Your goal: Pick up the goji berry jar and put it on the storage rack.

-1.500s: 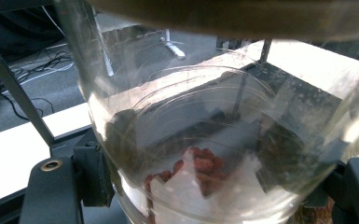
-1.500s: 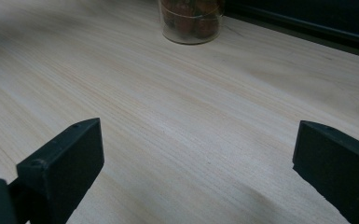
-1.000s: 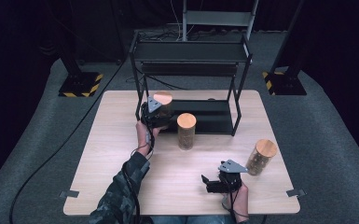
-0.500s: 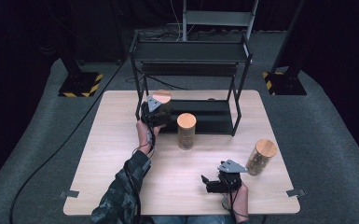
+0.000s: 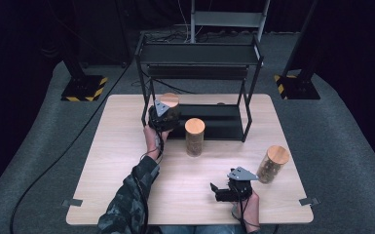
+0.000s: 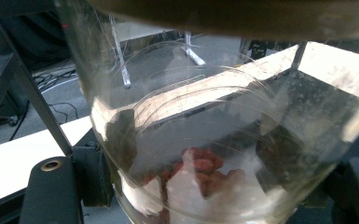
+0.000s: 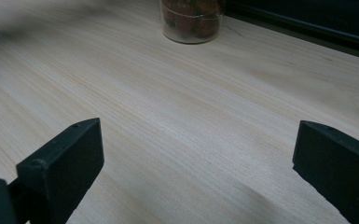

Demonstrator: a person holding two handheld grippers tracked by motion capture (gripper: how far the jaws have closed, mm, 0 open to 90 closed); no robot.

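1. Between the left gripper's (image 5: 168, 111) jaws: clear glass jar w/ round wooden lid (image 6: 205, 135), pinched at the black metal shelf rack's (image 5: 200, 53) lower tier, prob. being shelved.
2. Right gripper (image 7: 200, 154) spread wide, low over the pale wood table (image 5: 121, 146), idle.
3. Ahead of it stands a 2nd lidded jar (image 7: 192, 18); a 3rd (image 5: 271, 164) sits just beside its right.

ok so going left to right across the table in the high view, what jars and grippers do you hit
left gripper holding a cork-lidded jar → middle jar → right gripper → right jar
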